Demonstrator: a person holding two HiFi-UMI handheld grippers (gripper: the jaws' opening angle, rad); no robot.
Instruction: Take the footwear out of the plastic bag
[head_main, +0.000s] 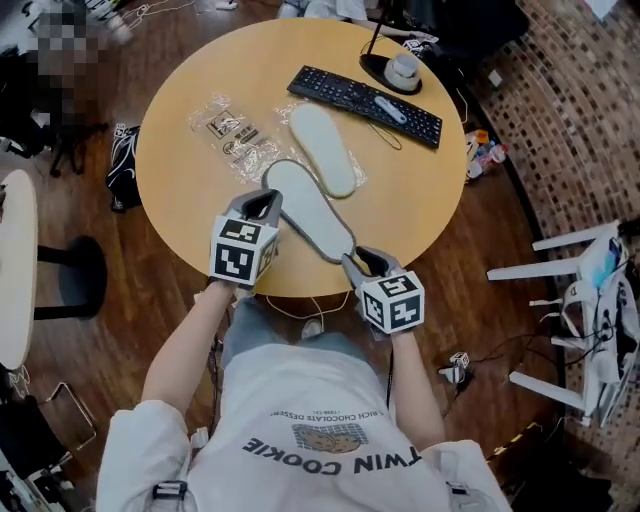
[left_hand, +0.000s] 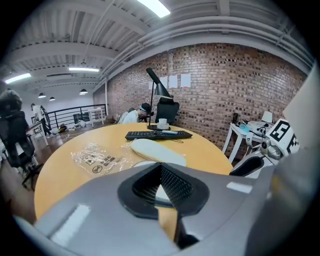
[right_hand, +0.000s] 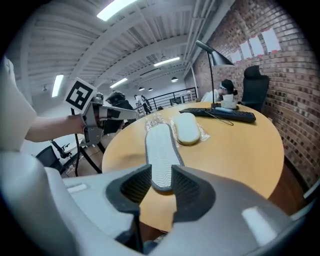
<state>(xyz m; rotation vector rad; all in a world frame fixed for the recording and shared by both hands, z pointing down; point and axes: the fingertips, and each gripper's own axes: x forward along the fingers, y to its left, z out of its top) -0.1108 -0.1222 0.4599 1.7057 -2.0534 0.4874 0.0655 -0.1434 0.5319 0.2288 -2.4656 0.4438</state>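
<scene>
Two flat slippers on a round desk (head_main: 420, 190), one at the grippers.
The grey-rimmed slipper (head_main: 310, 212) lies sole-up and bare on the desk, on the person's side of the keyboard (head_main: 365, 103). The right gripper (right_hand: 161, 176) is open, its jaws flanking the slipper's near end. The left gripper (left_hand: 160, 167) has its jaw tips together at the far end. The second slipper (head_main: 322, 150) lies on clear plastic (head_main: 355, 178) just before the keyboard, and a plastic bag (head_main: 228, 130) lies flat to the keyboard's left.

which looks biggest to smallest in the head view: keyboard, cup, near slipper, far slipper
1. keyboard
2. near slipper
3. far slipper: only slightly smaller than the near one, and nearness to the camera may explain that, so this ranking is unsure
4. cup
</scene>
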